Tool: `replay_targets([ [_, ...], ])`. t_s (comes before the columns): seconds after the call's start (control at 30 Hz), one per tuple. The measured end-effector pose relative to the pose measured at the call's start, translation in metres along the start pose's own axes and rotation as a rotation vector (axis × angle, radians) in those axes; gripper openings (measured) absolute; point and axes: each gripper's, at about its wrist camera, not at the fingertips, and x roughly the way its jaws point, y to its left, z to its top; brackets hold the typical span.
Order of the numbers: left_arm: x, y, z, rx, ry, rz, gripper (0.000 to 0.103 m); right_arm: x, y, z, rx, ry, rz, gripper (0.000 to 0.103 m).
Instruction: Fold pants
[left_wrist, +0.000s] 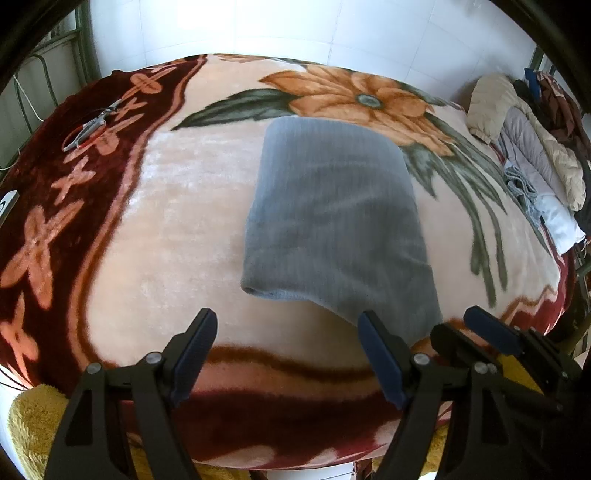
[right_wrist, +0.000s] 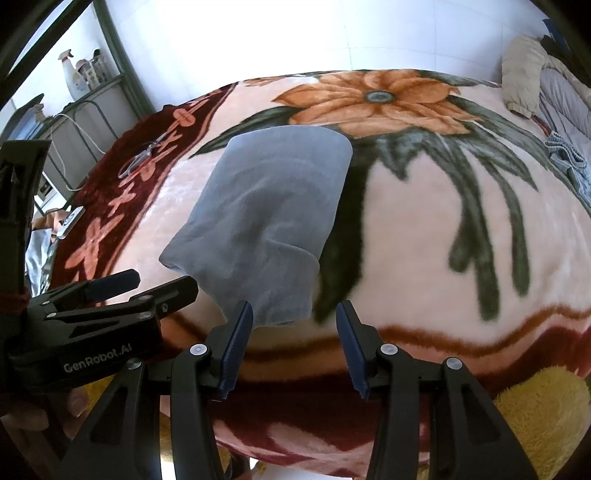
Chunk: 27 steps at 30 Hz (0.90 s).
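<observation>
Pants (left_wrist: 332, 221) lie folded into 1 compact grey rectangle on the floral blanket (left_wrist: 177, 229), so you hold both tools back at its near edge. Your left gripper (left_wrist: 286, 356) gapes with nothing in it; your right gripper (right_wrist: 295, 343) stands parted and empty too. Scissors (left_wrist: 90, 127) and piled clothes (left_wrist: 524, 162) sit well apart, blocking nothing.

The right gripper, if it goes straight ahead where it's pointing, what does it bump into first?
Most likely the near corner of the folded grey pants, or the flowered blanket right beside it. The right gripper is open and empty, aimed down at that spot. Depth is hard to judge.
</observation>
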Motion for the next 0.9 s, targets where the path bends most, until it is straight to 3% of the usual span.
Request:
replay_targets([
  [0.9, -0.0006, 0.0019, -0.0023, 0.007, 0.005, -0.002, 0.082, 0.0003, -0.0019, -0.0012, 0.001, 0.003, 0.003, 0.048],
])
